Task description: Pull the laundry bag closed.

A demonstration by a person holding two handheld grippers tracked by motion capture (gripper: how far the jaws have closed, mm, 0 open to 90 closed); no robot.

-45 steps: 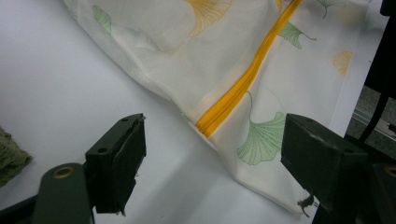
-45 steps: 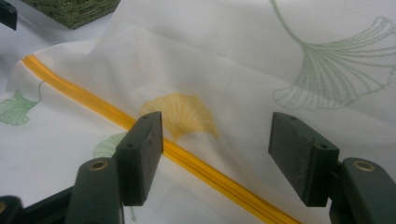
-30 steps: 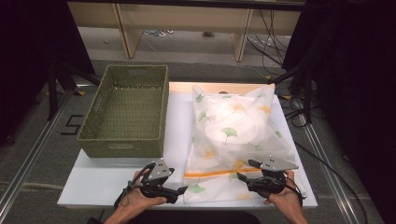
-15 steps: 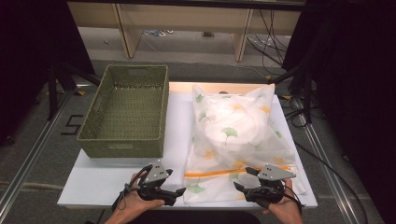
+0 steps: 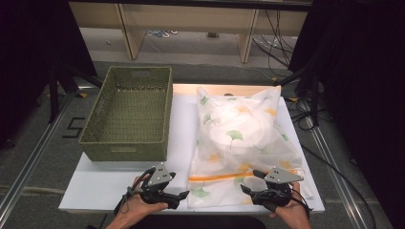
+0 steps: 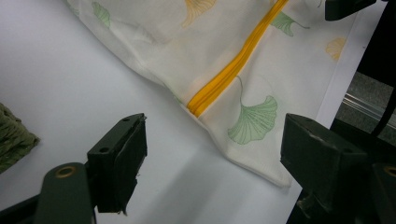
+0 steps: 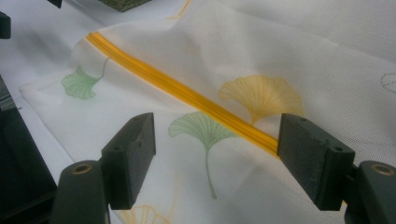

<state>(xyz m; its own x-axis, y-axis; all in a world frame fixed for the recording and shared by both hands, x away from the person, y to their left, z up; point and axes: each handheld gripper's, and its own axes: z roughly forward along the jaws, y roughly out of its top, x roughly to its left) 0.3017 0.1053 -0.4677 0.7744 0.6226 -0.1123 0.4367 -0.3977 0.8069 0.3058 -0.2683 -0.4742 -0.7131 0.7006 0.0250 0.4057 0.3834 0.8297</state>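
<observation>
A white mesh bag point(image 5: 239, 136) printed with ginkgo leaves lies on the white table point(image 5: 110, 186), its orange zipper point(image 5: 219, 177) running across the near end. My left gripper point(image 5: 179, 192) sits open at the bag's near left corner, pointing right. In the left gripper view the open left gripper point(image 6: 219, 163) frames the bag corner point(image 6: 252, 126) and the zipper end point(image 6: 201, 100). My right gripper point(image 5: 249, 181) rests open over the bag's near right part, pointing left. In the right gripper view the right gripper point(image 7: 222, 158) stands open above the zipper point(image 7: 187, 95), holding nothing.
A green woven basket point(image 5: 126, 114) stands on the table's left half, its corner point(image 6: 14, 140) just left of my left gripper. The near table edge runs right under both hands. Cables point(image 5: 310, 114) lie on the floor at the right.
My right gripper has drawn slightly back toward the near edge and a little left. The left gripper and the bag have hardly moved.
</observation>
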